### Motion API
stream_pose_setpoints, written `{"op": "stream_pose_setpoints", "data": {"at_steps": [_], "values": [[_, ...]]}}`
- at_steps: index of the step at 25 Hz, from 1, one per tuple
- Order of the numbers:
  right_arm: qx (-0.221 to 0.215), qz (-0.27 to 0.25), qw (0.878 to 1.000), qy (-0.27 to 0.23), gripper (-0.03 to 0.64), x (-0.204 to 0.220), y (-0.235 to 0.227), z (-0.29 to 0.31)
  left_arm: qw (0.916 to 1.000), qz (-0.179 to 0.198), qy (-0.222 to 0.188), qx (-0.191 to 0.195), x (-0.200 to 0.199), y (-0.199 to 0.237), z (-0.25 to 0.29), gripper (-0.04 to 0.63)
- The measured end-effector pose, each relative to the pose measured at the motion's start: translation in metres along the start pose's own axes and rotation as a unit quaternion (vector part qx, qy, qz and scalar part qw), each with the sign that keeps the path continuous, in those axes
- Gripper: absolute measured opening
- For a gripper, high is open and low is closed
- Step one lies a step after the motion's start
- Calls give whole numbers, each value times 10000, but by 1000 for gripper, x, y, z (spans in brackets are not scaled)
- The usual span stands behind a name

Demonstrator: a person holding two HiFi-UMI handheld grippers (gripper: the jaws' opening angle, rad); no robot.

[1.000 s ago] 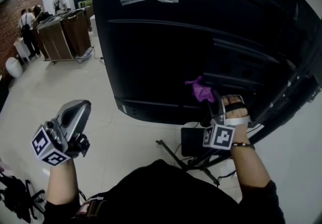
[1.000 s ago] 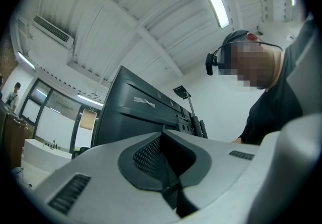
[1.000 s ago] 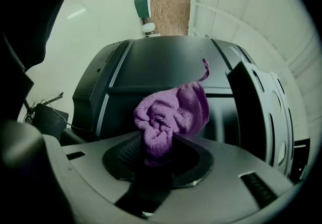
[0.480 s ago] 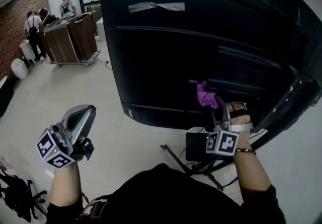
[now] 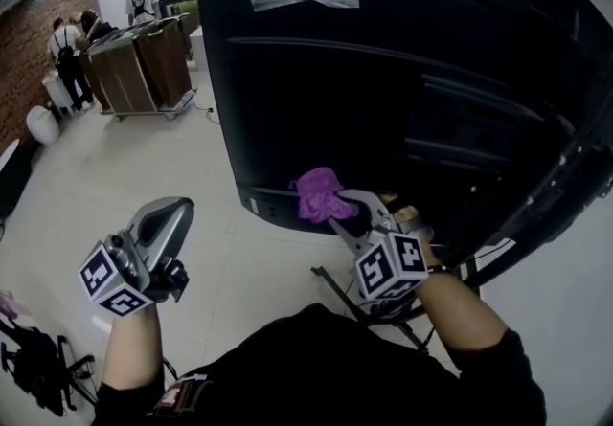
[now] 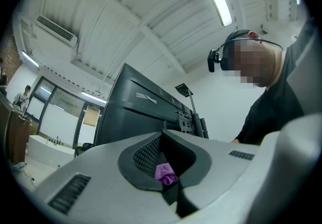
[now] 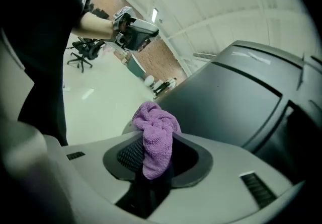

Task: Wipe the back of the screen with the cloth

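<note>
- Two tools show in the head view. The right tool pinches a bunched purple cloth at the lower edge of the big black screen, seen from its back. The left tool hangs well apart, over the floor.
- Left gripper view: jaws drawn together, gripping nothing.
- Right gripper view: jaws clamp the fuzzy, crumpled cloth, with its bulk bulging above them.

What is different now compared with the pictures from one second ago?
The right gripper, shut on the cloth, swept left along the lower back of the screen. Nothing was let go or newly taken. The left gripper stayed low at the left, shut and empty; the screen stayed in place.
</note>
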State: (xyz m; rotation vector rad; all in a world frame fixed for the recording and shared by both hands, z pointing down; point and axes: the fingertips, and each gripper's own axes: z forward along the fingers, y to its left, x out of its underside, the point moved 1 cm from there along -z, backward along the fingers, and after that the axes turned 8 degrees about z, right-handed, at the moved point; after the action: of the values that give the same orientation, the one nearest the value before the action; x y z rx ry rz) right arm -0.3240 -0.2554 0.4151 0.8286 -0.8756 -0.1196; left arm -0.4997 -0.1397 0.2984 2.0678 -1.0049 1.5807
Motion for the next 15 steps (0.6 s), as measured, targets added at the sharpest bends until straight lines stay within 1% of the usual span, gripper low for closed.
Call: {"op": "stream_pose_setpoints", "data": {"at_steps": [2,4,6,8,11,13,15], "values": [[-401,169,9990,-43,135,-11,17,21,10000,-32,25,-15,2,-1,-3,-6],[-712,437,9965,-42,135,-22,29,43,10000,-66,32,-19,3,-2,-5,-6],[-969,721,9927,-12,135,-32,38,66,9999,-99,53,-28,4,-3,-7,-6],[-1135,860,9898,75,135,-42,45,88,9999,-130,82,-68,5,-3,-11,-6],[-1110,720,9907,318,135,-44,47,113,9997,-145,111,-145,7,-2,-17,-6],[-1013,676,9914,483,135,-32,44,118,9997,-149,126,-174,9,-3,-19,-6],[-1007,822,9896,613,135,-14,42,113,9996,-162,142,-183,11,-4,-20,-6]]}}
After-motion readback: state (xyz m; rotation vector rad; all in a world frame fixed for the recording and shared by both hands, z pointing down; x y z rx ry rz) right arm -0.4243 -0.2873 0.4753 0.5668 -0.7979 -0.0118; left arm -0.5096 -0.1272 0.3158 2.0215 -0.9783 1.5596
